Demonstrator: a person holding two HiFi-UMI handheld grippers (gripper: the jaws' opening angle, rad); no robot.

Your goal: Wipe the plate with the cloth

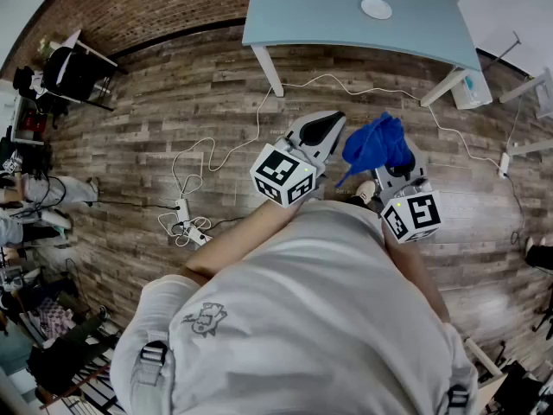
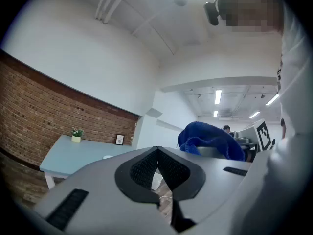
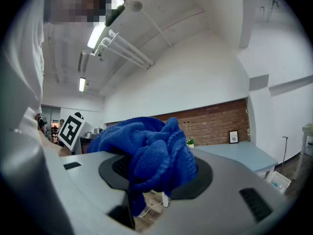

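A small white plate [image 1: 376, 8] lies on the pale blue table [image 1: 328, 11] across the room, far from both grippers. My right gripper [image 1: 390, 164] is shut on a bunched blue cloth [image 1: 377, 145], which spills over its jaws; the cloth [image 3: 149, 153] fills the middle of the right gripper view. My left gripper [image 1: 329, 126] is shut with nothing in it, its black pads [image 2: 146, 168] meeting. Both are held level at waist height, side by side. In the left gripper view the cloth [image 2: 210, 138] shows to the right and the table [image 2: 78, 155] at the left.
Wooden floor lies between me and the table, with a white cable [image 1: 346, 85] trailing across it and a power strip [image 1: 183, 210] at the left. A white bin [image 1: 471, 89] stands by the table's right leg. Chairs and clutter [image 1: 73, 72] line the left wall.
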